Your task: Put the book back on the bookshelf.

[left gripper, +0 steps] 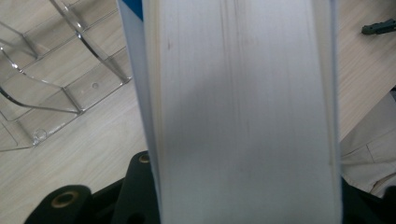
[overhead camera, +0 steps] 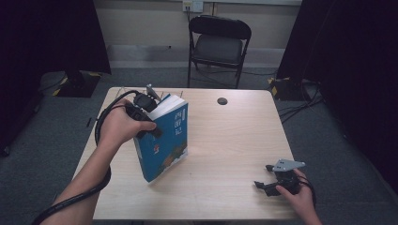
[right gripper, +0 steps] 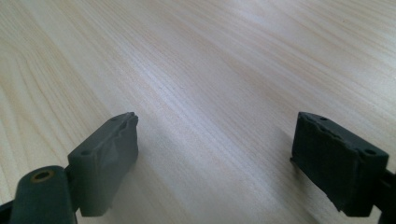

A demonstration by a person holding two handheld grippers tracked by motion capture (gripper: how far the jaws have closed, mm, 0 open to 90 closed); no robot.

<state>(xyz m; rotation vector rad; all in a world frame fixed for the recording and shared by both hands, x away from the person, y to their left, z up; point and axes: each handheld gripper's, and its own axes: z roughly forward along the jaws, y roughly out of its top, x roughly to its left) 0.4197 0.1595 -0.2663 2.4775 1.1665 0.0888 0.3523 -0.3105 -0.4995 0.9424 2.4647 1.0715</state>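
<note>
A thick blue-covered book [overhead camera: 166,140] stands tilted on the wooden table [overhead camera: 230,140], its lower corner resting on the top and its upper end leaning toward the back. My left gripper [overhead camera: 151,117] is shut on the book's upper part. In the left gripper view the book's white page edge [left gripper: 243,112] runs up between the black jaws. My right gripper [overhead camera: 263,176] rests low at the table's front right. Its jaws stand wide apart over bare wood with nothing between them [right gripper: 215,154].
A clear plastic rack [overhead camera: 141,92] [left gripper: 56,93] stands on the table's back left, just behind the book. A small dark round disc [overhead camera: 222,101] lies near the back edge. A black folding chair [overhead camera: 219,44] stands beyond the table.
</note>
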